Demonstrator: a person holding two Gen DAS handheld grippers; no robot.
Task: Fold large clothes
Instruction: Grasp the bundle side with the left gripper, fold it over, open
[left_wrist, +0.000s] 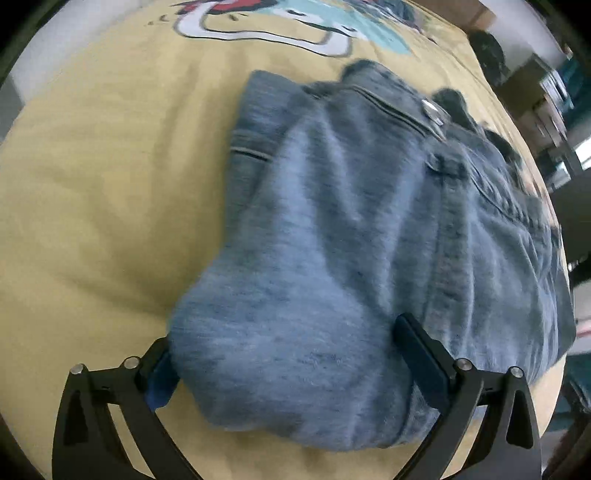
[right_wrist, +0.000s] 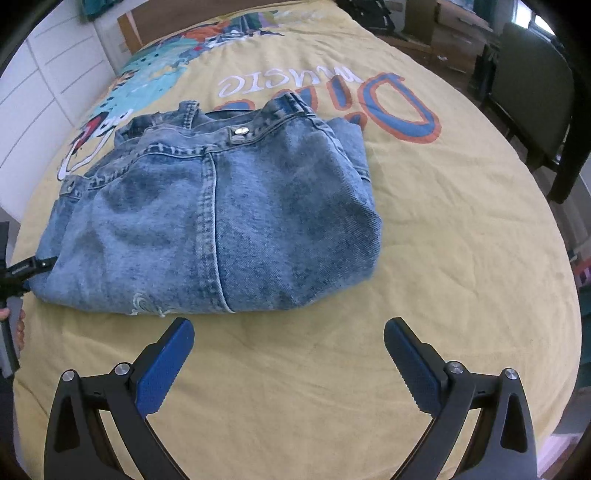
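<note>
Light blue jeans (right_wrist: 221, 218) lie folded into a thick bundle on a yellow printed bedspread (right_wrist: 443, 240). In the left wrist view the jeans (left_wrist: 351, 240) fill the middle, waistband button at the far end. My left gripper (left_wrist: 284, 350) is open wide, with the near folded end of the jeans bulging between its two fingers; the left finger is mostly hidden by denim. It also shows at the left edge of the right wrist view (right_wrist: 33, 267), against the bundle's side. My right gripper (right_wrist: 288, 328) is open and empty, just in front of the jeans' near edge.
The bedspread (left_wrist: 92, 184) carries a cartoon print and lettering (right_wrist: 332, 96) beyond the jeans. A dark chair (right_wrist: 535, 110) stands off the bed's right side. White drawers (right_wrist: 44, 85) are at the left. Boxes and shelves (left_wrist: 546, 99) lie past the far edge.
</note>
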